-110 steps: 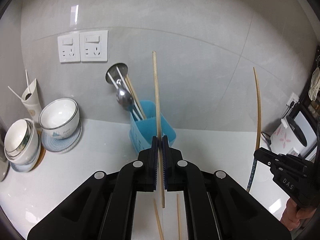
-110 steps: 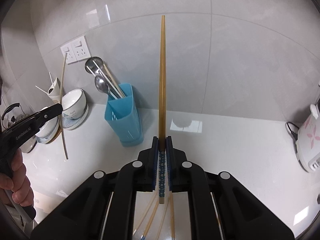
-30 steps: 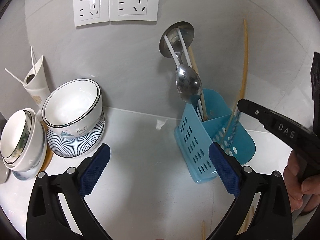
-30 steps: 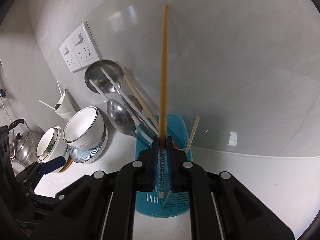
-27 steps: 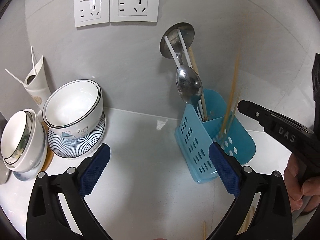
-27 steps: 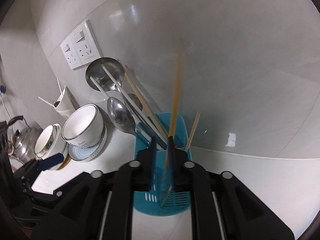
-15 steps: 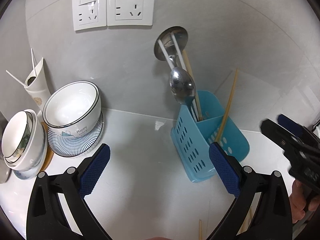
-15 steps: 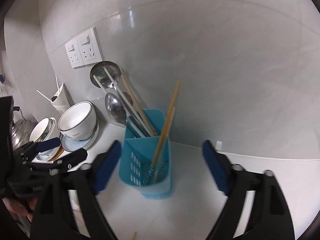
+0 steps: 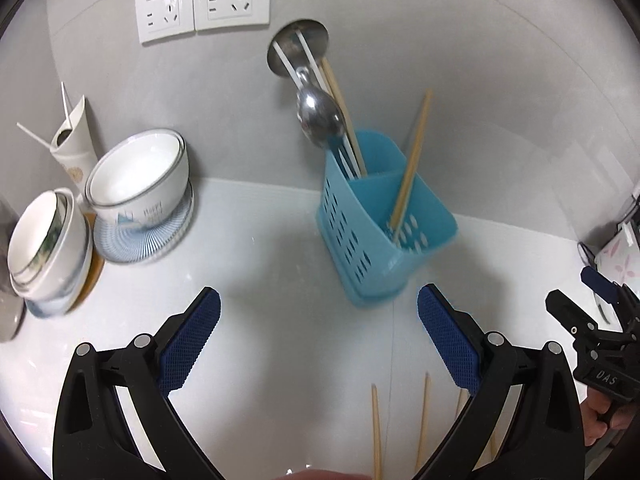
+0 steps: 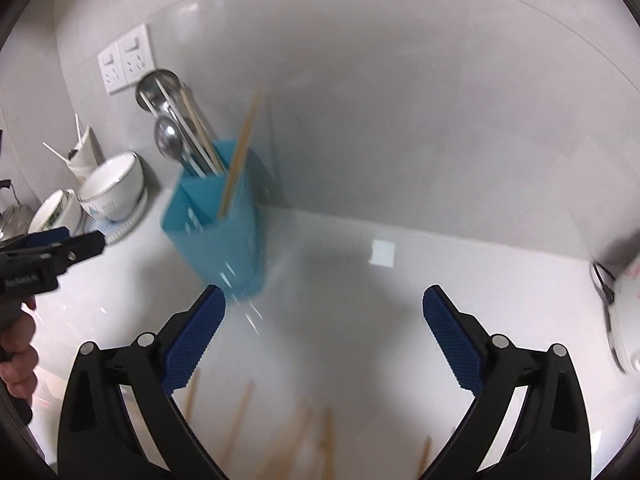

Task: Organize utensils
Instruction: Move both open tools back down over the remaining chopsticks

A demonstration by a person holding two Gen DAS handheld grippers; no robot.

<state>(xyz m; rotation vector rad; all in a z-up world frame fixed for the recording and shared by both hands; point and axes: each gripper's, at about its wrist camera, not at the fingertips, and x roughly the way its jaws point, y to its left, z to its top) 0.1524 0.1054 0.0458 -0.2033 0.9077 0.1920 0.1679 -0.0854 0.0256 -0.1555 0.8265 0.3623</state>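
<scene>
A blue perforated utensil holder (image 9: 384, 236) stands on the white counter by the wall; it also shows in the right wrist view (image 10: 216, 232). Its near compartment holds wooden chopsticks (image 9: 408, 168). Its far compartment holds a metal spoon (image 9: 320, 120), a ladle and white-handled utensils. Loose wooden chopsticks (image 9: 376, 428) lie on the counter below my left gripper (image 9: 316, 344), which is open and empty. My right gripper (image 10: 324, 344) is open and empty, with blurred loose chopsticks (image 10: 328, 440) on the counter beneath it.
Stacked white bowls (image 9: 136, 184) on a patterned plate and more bowls (image 9: 44, 240) sit at the left. A white toothpick cup (image 9: 72, 148) stands by the wall. Wall sockets (image 9: 204, 0) are above. A white appliance (image 10: 624, 312) stands at the right.
The right gripper opened and dropped its chopstick into the holder's near compartment, then pulled back. Both grippers have drawn away from the holder; the left stayed open.
</scene>
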